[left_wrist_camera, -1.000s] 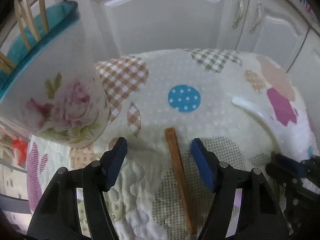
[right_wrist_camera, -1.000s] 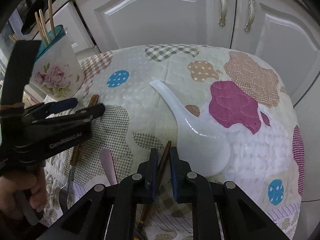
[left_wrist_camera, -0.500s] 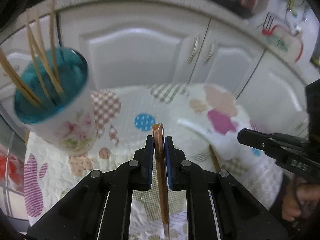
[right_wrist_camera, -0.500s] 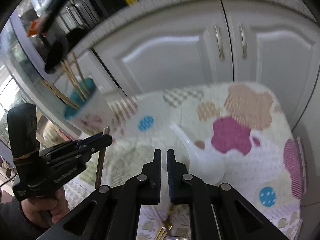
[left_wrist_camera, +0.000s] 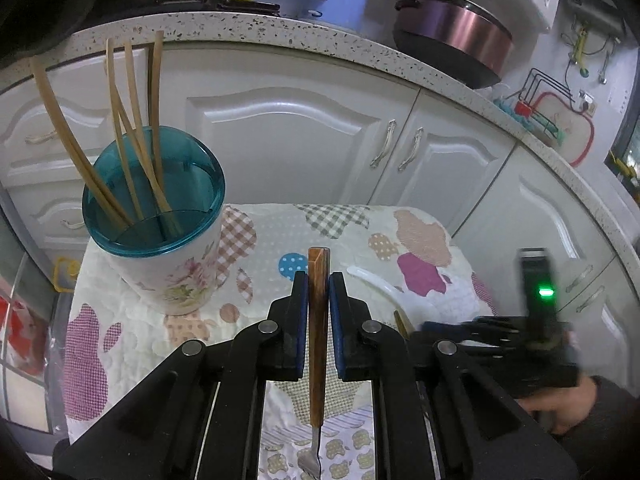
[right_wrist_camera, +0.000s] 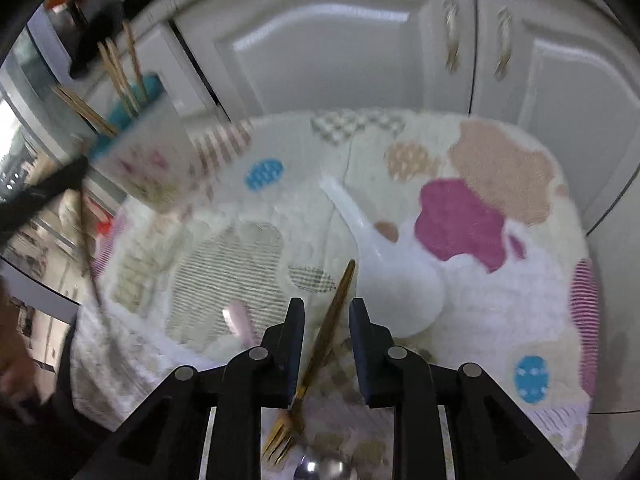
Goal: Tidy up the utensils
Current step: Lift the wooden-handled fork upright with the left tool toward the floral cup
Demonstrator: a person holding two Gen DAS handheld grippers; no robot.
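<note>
- My left fingers point(left_wrist_camera: 319, 284) are clamped on the wooden handle of a fork point(left_wrist_camera: 318, 336), which hangs between them above the bench point(left_wrist_camera: 132, 340) with its tines pointing down toward me.
- The bench is covered by a quilted patchwork cloth point(left_wrist_camera: 280, 232).
- The cup point(left_wrist_camera: 160, 240), white with flowers and a teal rim, stands at the bench's far left corner, up and to the left of the fork I hold.
- Several chopsticks point(left_wrist_camera: 132, 132) lean inside the cup, their ends sticking out well above the rim.
- My right fingers point(right_wrist_camera: 326, 312) stand apart, having just been opening; a gold fork point(right_wrist_camera: 320, 356) lies on the cloth between them, and the pads do not press on it.
- The gold fork lies slantwise, handle toward the bench's middle, tines toward the near edge.
- A white spoon point(right_wrist_camera: 384, 260) lies just right of the gold fork, bowl near me, handle pointing to the far side.
- A pink handle point(right_wrist_camera: 240, 320) lies on the cloth just left of my right fingers.
- The bowl of a steel spoon point(right_wrist_camera: 324, 470) shows at the near edge, below the gold fork's tines.
- The right-wrist view is blurred, so I cannot tell finer detail there.
- White cabinets point(left_wrist_camera: 280, 140) stand behind the bench's far edge.
</note>
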